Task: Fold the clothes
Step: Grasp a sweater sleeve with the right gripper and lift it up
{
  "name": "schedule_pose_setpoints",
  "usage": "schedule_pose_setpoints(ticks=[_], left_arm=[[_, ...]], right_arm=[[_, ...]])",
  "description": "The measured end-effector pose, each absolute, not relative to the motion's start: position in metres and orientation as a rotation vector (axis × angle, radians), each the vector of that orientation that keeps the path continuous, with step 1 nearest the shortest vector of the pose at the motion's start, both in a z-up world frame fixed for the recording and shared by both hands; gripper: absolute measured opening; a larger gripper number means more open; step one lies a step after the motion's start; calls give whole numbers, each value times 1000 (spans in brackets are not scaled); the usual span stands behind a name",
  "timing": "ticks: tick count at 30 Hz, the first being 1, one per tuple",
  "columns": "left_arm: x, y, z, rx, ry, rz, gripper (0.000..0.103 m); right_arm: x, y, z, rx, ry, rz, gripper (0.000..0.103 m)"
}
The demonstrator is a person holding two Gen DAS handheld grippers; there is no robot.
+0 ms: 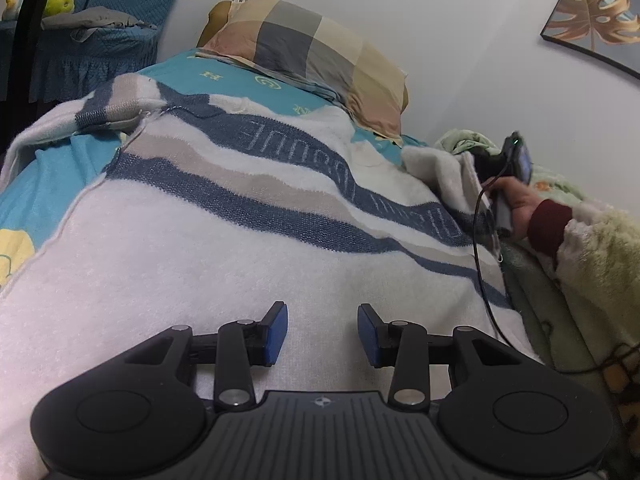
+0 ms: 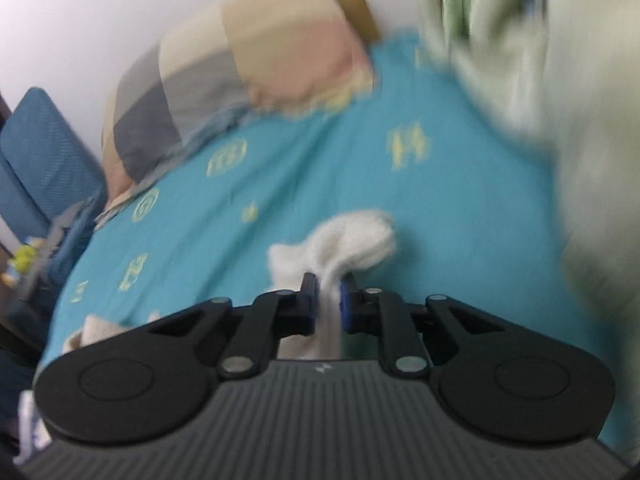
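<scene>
A white sweater (image 1: 224,216) with navy and beige stripes lies spread on the bed in the left wrist view, inside out, lettering showing reversed. My left gripper (image 1: 322,330) is open and empty just above its white lower part. My right gripper (image 2: 329,300) is shut on a bunch of the sweater's white fabric (image 2: 352,240) and holds it above the blue sheet; this view is blurred. The right gripper also shows in the left wrist view (image 1: 516,164), held by a hand at the sweater's right edge.
A teal bed sheet (image 2: 280,184) with yellow prints covers the bed. A checked pillow (image 1: 312,56) lies at the head by the white wall. A green fluffy blanket (image 1: 592,264) is heaped on the right. A blue-covered stand (image 1: 92,52) with a grey cloth is far left.
</scene>
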State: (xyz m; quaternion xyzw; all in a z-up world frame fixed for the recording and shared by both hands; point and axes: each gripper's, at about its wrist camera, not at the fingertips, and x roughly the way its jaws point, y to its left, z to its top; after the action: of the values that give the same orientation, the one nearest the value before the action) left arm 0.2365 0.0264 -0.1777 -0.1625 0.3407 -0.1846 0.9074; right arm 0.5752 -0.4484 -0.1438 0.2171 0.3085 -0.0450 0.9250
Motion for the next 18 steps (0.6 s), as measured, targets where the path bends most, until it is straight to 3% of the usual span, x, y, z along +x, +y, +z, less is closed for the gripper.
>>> schedule_pose_setpoints(ticks=[6, 11, 18], left_arm=[[235, 25, -176, -309, 701, -374, 41], [231, 20, -173, -231, 704, -370, 41], [230, 24, -164, -202, 713, -361, 41]], right_arm=[[529, -492, -45, 263, 395, -245, 14], [481, -508, 4, 192, 238, -302, 14], [418, -404, 51, -132, 93, -65, 14]])
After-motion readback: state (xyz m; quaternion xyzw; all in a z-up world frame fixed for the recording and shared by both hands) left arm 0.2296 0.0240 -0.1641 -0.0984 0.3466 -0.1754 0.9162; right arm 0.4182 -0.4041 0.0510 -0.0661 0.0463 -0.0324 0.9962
